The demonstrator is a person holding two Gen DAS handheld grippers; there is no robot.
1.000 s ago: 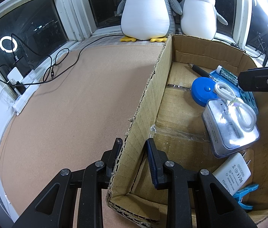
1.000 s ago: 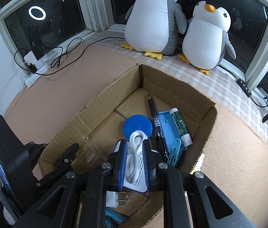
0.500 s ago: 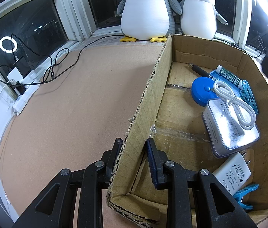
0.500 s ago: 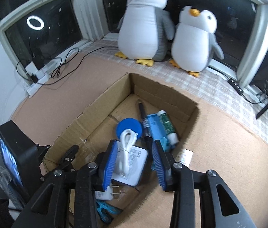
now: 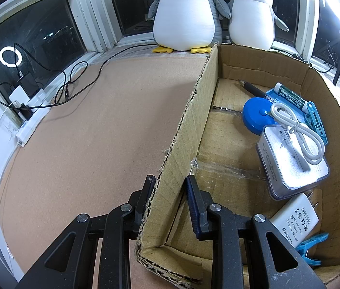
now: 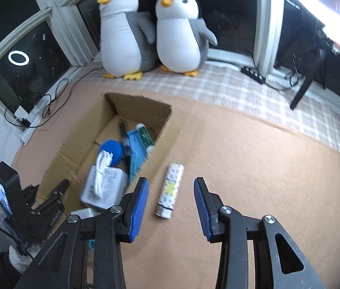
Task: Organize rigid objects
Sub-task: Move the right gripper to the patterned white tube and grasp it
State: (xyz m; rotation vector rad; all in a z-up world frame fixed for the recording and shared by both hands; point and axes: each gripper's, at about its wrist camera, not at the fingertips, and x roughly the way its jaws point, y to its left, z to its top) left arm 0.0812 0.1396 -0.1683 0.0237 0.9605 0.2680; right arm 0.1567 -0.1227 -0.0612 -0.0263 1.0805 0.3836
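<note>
Task mostly done, judging by box load: cardboard box (image 5: 201, 110) already holds clear case (image 5: 292, 166), white cable (image 5: 297, 127), blue disc (image 5: 256, 118), charger (image 5: 295, 219). Left: patterned tube (image 6: 171, 190) on mat outside box.

Right gripper (image 6: 171, 207) released, jaws wide, tube lying between and just ahead of them.

Left gripper (image 5: 170, 200) straddles box wall, outer finger touching; actual clamp cannot tell.

Only right view shows tube; only left view shows blue clip (image 5: 312, 248) beside charger.

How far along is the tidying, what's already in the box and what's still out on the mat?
Mostly done: the cardboard box already holds the white cable on a clear case, a blue disc, charger and clips. The left gripper straddles the box wall. The right gripper is open and empty, facing the patterned tube on the mat, the only stray item visible.
</note>
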